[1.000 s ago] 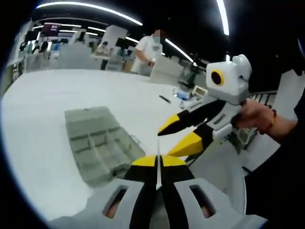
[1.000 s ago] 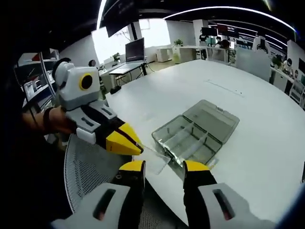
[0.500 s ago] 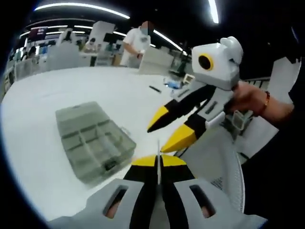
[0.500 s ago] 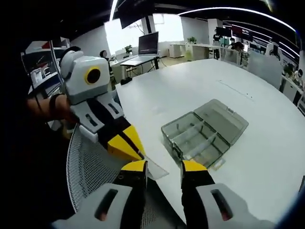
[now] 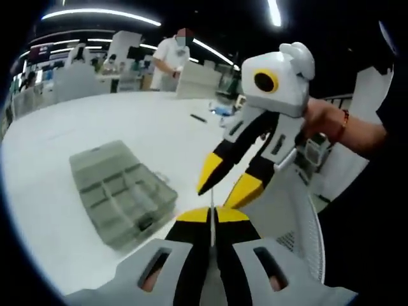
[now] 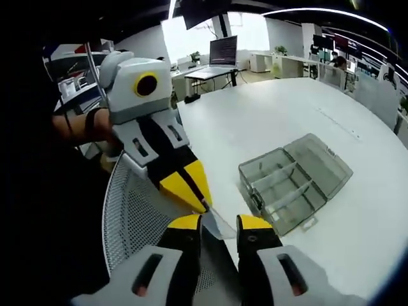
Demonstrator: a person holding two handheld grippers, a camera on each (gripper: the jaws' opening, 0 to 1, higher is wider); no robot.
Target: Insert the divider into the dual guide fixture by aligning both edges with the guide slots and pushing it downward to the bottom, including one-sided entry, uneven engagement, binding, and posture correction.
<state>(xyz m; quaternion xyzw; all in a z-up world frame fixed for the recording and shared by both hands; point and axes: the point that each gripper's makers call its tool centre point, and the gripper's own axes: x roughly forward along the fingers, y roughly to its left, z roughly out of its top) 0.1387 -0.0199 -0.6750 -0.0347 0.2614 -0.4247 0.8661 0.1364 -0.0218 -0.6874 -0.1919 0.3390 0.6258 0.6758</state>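
A thin clear divider stands edge-on in my left gripper, whose jaws are shut on it. In the right gripper view the same divider shows as a clear plate held by the left gripper, which comes in from the upper left. My right gripper is open, with the plate's free end between its narrowed jaws. Seen from the left, the right gripper straddles the divider's top edge. The clear grey compartment box lies open on the white table, away from both grippers.
A grey mesh chair seat sits under both grippers at the table's edge. A person stands at the far side of the table. A laptop is on a desk behind. Small items lie near the far edge.
The right gripper's jaws have narrowed around the divider and it has come closer to the left gripper. Both cameras shifted, so the box appears displaced.
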